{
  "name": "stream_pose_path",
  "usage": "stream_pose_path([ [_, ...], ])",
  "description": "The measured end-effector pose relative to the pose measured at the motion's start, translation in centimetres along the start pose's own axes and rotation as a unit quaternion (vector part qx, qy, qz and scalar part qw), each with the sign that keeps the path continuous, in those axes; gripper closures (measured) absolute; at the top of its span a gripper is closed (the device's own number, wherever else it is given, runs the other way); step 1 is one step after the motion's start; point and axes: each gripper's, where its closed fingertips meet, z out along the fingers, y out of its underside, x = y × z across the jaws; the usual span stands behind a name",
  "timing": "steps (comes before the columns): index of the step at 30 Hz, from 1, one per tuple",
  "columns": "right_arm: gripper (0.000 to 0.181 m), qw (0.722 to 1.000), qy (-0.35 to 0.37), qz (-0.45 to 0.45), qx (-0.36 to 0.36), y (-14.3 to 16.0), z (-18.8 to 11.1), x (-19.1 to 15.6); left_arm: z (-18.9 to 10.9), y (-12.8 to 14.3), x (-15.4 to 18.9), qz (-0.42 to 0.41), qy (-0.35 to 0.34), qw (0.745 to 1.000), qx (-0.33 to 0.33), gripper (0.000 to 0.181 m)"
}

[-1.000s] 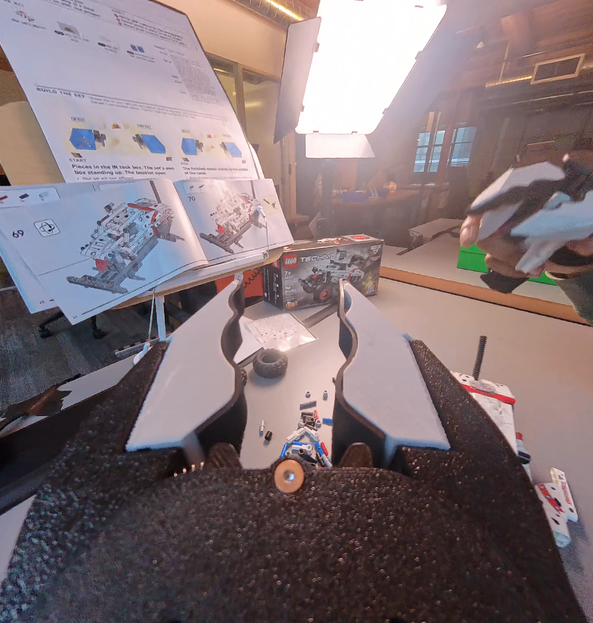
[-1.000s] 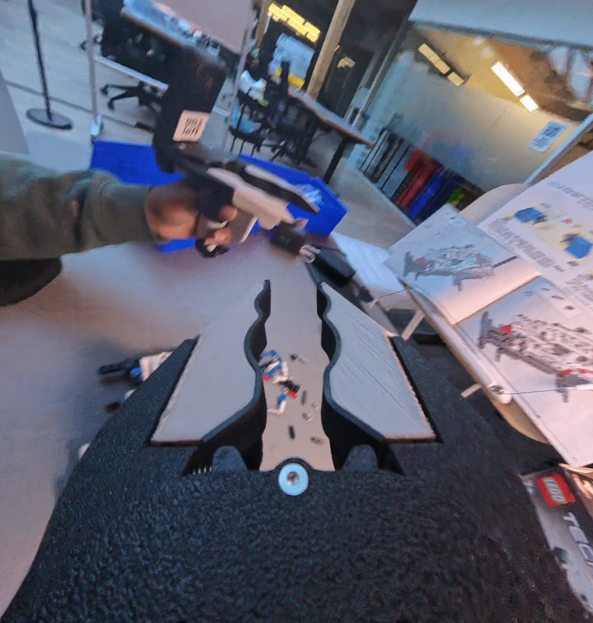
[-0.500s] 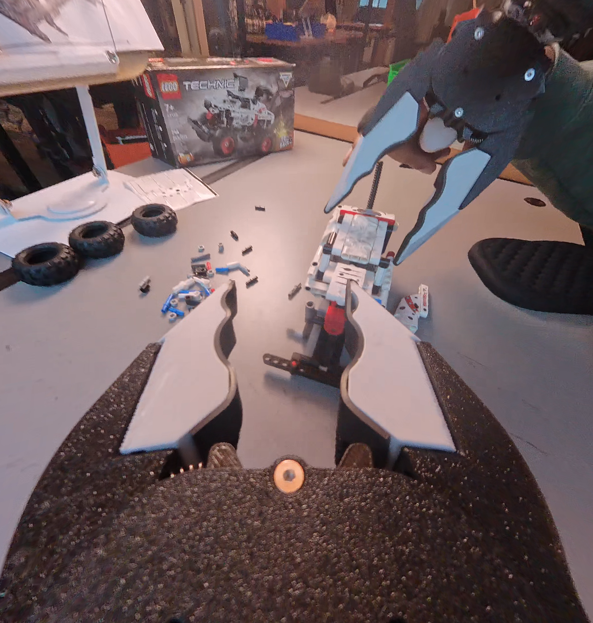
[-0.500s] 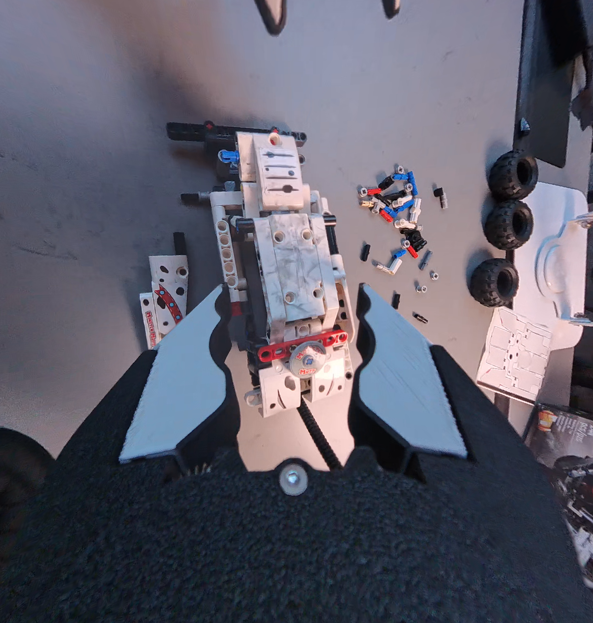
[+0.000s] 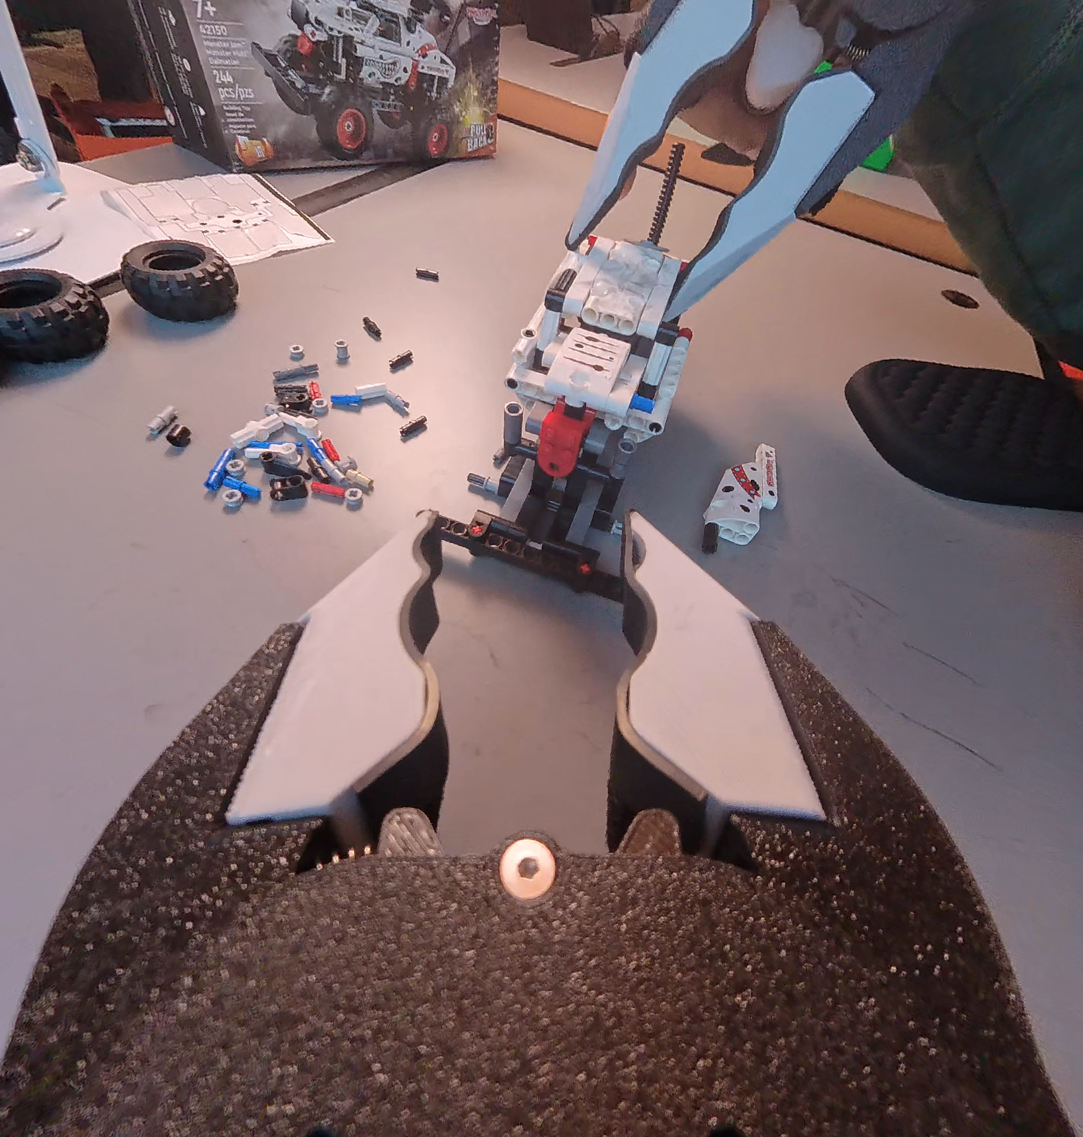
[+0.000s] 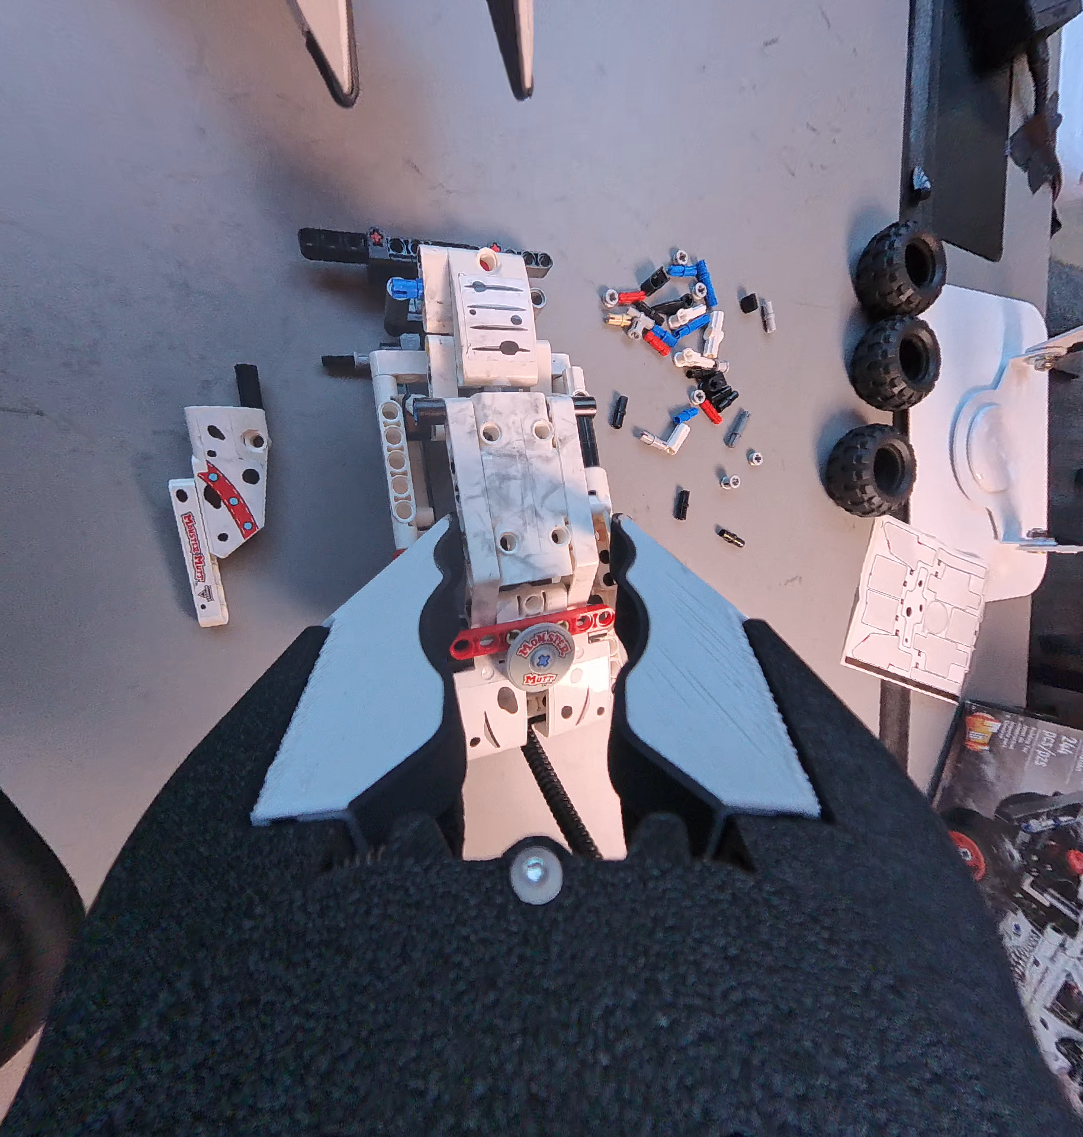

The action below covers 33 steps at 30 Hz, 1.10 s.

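Right wrist view: right gripper (image 6: 529, 535) is spread wide, one finger on each side of the rear end of the white brick truck model (image 6: 502, 430); can't tell if the pads actually touch it
Right fingers: they flank the red beam and the round badge on the model's tail, and a black ribbed rod runs back from there between them
Left wrist view: left gripper (image 5: 529, 523) is gaping too, nothing in it, fingertips right at the black beam on the model's front end, touching or just off it, hard to say
Model spot: sitting on the grey table (image 5: 834, 646), lengthwise between the two grippers
Right gripper from the far side: comes down over the model (image 5: 594, 363), tips at its back corners
Loose bits: little pile of blue, red, black and grey pins (image 6: 680, 332) just beside the model
Spotted panel: white with black dots and a red stripe (image 6: 228, 474), lying on the model's other side
Tyres: three black ones (image 6: 889, 363) in a row past the pins
Further out: sticker sheet (image 6: 914, 609), kit box (image 5: 317, 80), white stand base (image 5: 9, 209)
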Motion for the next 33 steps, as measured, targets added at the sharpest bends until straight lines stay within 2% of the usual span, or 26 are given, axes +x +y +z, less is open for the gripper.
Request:
stream_pose_path([
  [4, 0.135, 1.0, 0.012, 0.004, 0.013, 0.0, 0.0, 0.2, 0.4, 0.4, 0.4, 0.024, -0.003, 1.0, -0.016, 0.124],
  [6, 0.138, 0.997, 0.07, 0.004, 0.021, -0.2, -0.3, 1.1, 0.4, 0.6, 0.5, 0.031, -0.006, 0.999, -0.02, 0.124],
  [8, 0.138, 0.993, 0.101, 0.014, 0.067, -1.4, -1.7, 0.7, 0.4, 0.6, 0.6, 0.035, -0.006, 0.999, -0.022, 0.125],
  [10, 0.139, 0.988, 0.101, 0.03, 0.117, -2.6, -3.5, -0.9, 0.4, 0.6, 0.7, 0.036, -0.006, 0.999, -0.021, 0.125],
  [13, 0.153, 0.991, 0.032, 0.043, 0.121, -2.0, -3.9, -5.6, 0.5, 0.7, 0.7, 0.035, -0.002, 0.999, -0.024, 0.126],
  [15, 0.151, 0.996, -0.025, 0.059, 0.069, 0.3, -2.1, -8.8, 0.6, 0.9, 0.9, 0.039, 0.001, 0.999, -0.029, 0.127],
  [18, 0.15, 0.995, -0.063, 0.083, 0.004, 3.7, 0.8, -11.3, 0.7, 1.0, 1.6, 0.062, 0.007, 0.998, -0.033, 0.131],
  [19, 0.154, 0.993, -0.075, 0.089, 0.005, 3.8, 1.3, -11.9, 0.7, 0.9, 2.0, 0.069, 0.014, 0.997, -0.03, 0.132],
  [20, 0.168, 0.991, -0.087, 0.096, 0.031, 3.0, 1.2, -12.3, 0.8, 0.8, 2.7, 0.073, 0.025, 0.997, -0.026, 0.133],
  [21, 0.174, 0.991, -0.088, 0.092, 0.041, 2.6, 1.2, -12.3, 0.9, 0.6, 3.4, 0.074, 0.04, 0.996, -0.021, 0.134],
  [24, 0.175, 0.996, -0.079, 0.028, 0.04, 1.5, 1.0, -12.6, 1.2, 0.2, 5.9, 0.059, 0.098, 0.993, -0.011, 0.135],
  [27, 0.175, 0.994, -0.06, -0.062, 0.073, -1.6, -0.1, -12.9, 1.4, -0.8, 9.2, -0.005, 0.194, 0.981, 0.001, 0.133],
  [29, 0.175, 0.986, -0.037, -0.147, 0.062, -2.9, -0.9, -12.9, 1.3, -1.4, 11.3, -0.06, 0.259, 0.964, -0.004, 0.133],
  [30, 0.181, 0.98, -0.021, -0.187, 0.059, -3.6, -1.4, -12.7, 1.4, -1.4, 11.9, -0.08, 0.279, 0.957, -0.011, 0.132],
  [33, 0.181, 0.959, -0.011, -0.273, 0.074, -6.0, -3.3, -13.2, 1.6, -1.2, 13.3, -0.094, 0.312, 0.945, -0.026, 0.133],
])
